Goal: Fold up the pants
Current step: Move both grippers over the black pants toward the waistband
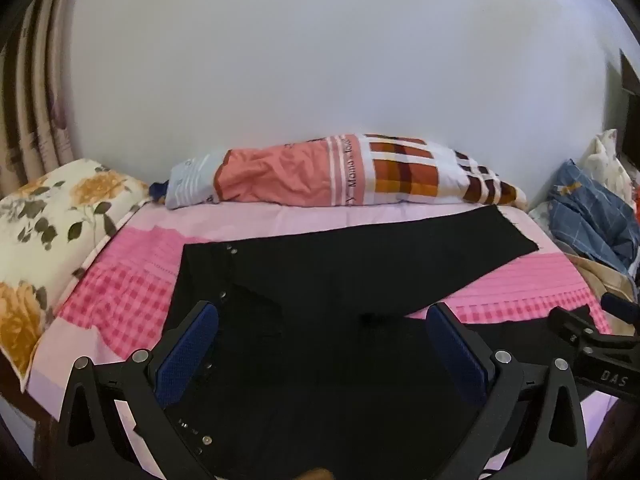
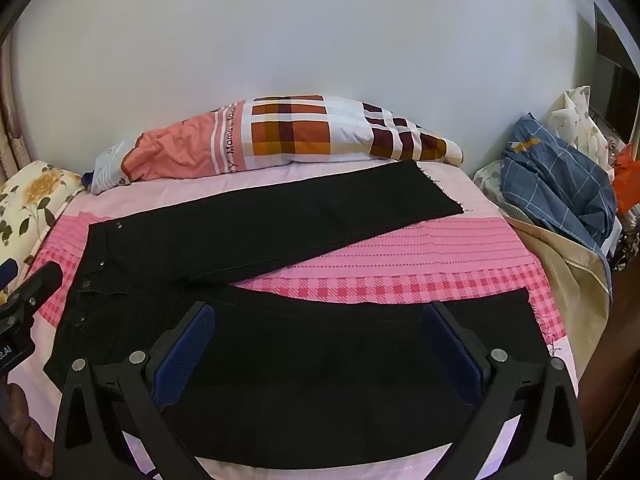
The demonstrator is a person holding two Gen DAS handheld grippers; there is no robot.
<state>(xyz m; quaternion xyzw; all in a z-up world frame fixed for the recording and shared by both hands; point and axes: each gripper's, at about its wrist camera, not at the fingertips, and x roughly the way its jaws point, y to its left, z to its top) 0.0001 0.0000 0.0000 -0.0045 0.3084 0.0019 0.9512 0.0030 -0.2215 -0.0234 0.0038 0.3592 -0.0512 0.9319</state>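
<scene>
Black pants (image 1: pixel 320 264) lie spread flat on a pink checked bedsheet (image 1: pixel 132 292), waistband with metal studs at the left, two legs splayed to the right. The far leg (image 2: pixel 320 216) runs toward the back right; the near leg (image 2: pixel 360 360) lies along the front edge. My left gripper (image 1: pixel 322 320) is open, hovering over the waist and crotch area, holding nothing. My right gripper (image 2: pixel 320 320) is open above the near leg, holding nothing. The right gripper also shows at the right edge of the left wrist view (image 1: pixel 592 340).
A rolled plaid and orange blanket (image 2: pixel 280 136) lies along the wall at the back. A floral pillow (image 1: pixel 52 232) sits at the left. A heap of blue checked and beige clothes (image 2: pixel 560 184) is piled at the bed's right side.
</scene>
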